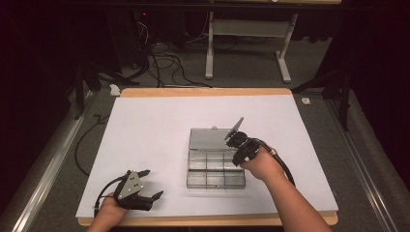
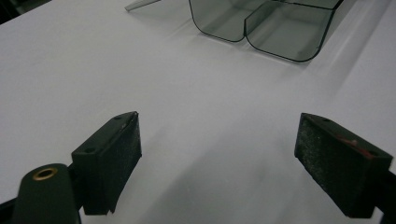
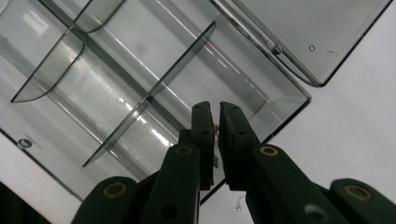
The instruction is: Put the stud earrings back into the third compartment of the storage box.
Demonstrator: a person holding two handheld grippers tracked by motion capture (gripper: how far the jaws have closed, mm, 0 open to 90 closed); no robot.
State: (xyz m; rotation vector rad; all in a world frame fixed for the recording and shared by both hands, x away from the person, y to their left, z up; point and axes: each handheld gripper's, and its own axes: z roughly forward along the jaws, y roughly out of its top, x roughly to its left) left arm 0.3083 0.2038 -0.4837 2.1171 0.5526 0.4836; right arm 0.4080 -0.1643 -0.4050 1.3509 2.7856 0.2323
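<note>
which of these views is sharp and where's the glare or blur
High view: dim dark surroundings, evenly lit white table, clear box a bit soft. Left gripper view: left claw fairly crisp, box corner blurred, faint shadow between the pads. Right gripper view: right claw soft up close, bright streaks of glare on the box floor, dividers sharp.

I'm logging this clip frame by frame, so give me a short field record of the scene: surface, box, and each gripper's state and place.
surface: white table top on a wooden-edged table
box: clear plastic compartment box, lid open and lying flat behind it
compartments: nothing visible inside
left gripper: open, near the table's front left, apart from the box
right gripper: jaws nearly shut over the box's right end; a small item seems pinched between them, too small to identify
</note>
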